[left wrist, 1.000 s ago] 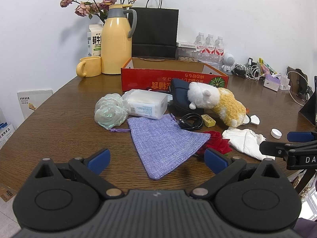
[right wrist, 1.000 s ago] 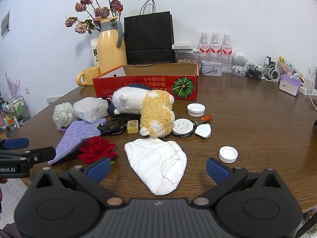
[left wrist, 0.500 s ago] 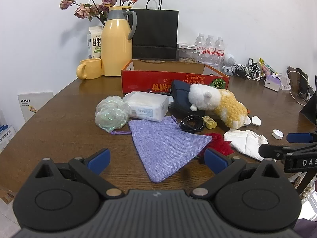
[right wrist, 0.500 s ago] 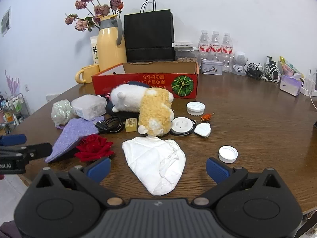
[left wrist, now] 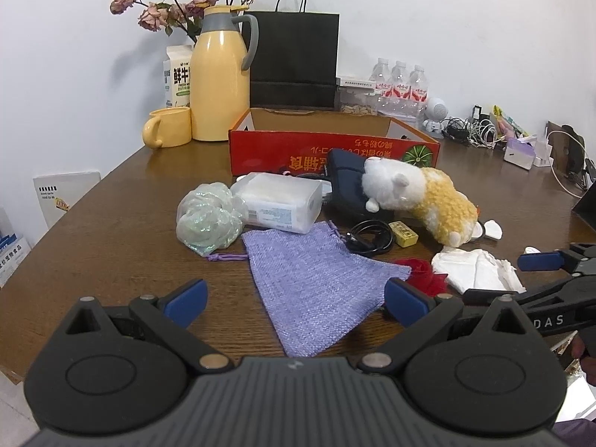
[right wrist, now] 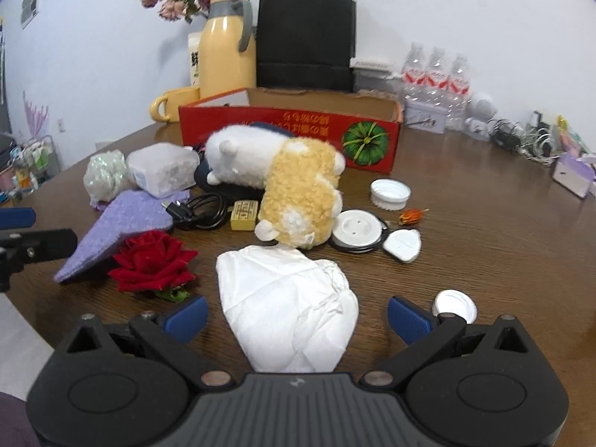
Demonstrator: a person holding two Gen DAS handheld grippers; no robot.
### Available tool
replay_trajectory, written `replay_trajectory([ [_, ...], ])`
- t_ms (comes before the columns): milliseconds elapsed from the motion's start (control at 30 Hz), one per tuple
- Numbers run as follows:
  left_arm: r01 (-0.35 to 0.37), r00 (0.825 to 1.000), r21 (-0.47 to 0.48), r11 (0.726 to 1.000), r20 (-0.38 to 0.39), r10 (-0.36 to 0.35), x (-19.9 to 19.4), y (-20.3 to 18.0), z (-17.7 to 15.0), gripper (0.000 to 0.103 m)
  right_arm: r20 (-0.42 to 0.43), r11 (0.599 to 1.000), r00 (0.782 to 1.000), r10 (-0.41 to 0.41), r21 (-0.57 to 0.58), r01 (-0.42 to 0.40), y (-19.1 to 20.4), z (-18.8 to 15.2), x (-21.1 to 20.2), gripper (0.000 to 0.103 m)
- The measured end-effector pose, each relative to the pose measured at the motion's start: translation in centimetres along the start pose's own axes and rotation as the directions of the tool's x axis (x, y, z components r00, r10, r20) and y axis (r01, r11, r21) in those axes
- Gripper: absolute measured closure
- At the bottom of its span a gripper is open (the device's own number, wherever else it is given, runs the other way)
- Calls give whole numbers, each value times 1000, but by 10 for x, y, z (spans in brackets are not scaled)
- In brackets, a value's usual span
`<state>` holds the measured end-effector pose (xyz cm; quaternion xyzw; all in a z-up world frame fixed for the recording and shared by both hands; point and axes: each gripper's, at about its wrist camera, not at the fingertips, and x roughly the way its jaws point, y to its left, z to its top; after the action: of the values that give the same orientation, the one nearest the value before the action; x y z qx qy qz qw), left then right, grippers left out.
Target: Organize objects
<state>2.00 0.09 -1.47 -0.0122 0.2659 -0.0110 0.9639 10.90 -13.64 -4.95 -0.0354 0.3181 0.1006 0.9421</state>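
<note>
On the brown desk [left wrist: 111, 223], clutter lies before a red box [left wrist: 331, 149]. I see my left tongs [left wrist: 294, 298] spread wide, empty, over the purple pouch [left wrist: 316, 279]. My right tongs [right wrist: 298, 316] gape the same over the white cloth [right wrist: 290, 305]. A red rose [right wrist: 152, 260] sits between pouch and cloth; the plush toy [right wrist: 287, 186] lies behind, near the box.

We read "DAS" in white on the right gripper [left wrist: 514, 275], at the lower right of the left wrist view. "FRESH" shows on the carton [left wrist: 178, 78], upper left; other print is too small for us.
</note>
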Motion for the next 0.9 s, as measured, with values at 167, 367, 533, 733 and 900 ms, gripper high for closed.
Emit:
replay_trajectory([
  [167, -6, 1000, -11, 1000, -27, 6, 9, 2, -1, 0, -8, 999, 999, 41, -8, -41, -5, 4, 13, 0],
  [367, -17, 999, -35, 999, -45, 15, 20, 3, 3, 0, 26, 997, 997, 75, -28, -74, -5, 3, 11, 26],
  [533, -23, 998, -53, 998, -57, 20, 30, 2, 11, 0, 49, 995, 994, 93, -37, -92, -5, 0, 6, 46],
  [733, -27, 996, -57, 998, -81, 22, 49, -6, 21, 0, 64, 993, 991, 116, -15, -115, -8, -2, 0, 59],
  [900, -46, 994, -56, 997, -100, 40, 62, -10, 23, 0, 81, 994, 991, 111, 10, -112, -12, -5, -6, 59],
])
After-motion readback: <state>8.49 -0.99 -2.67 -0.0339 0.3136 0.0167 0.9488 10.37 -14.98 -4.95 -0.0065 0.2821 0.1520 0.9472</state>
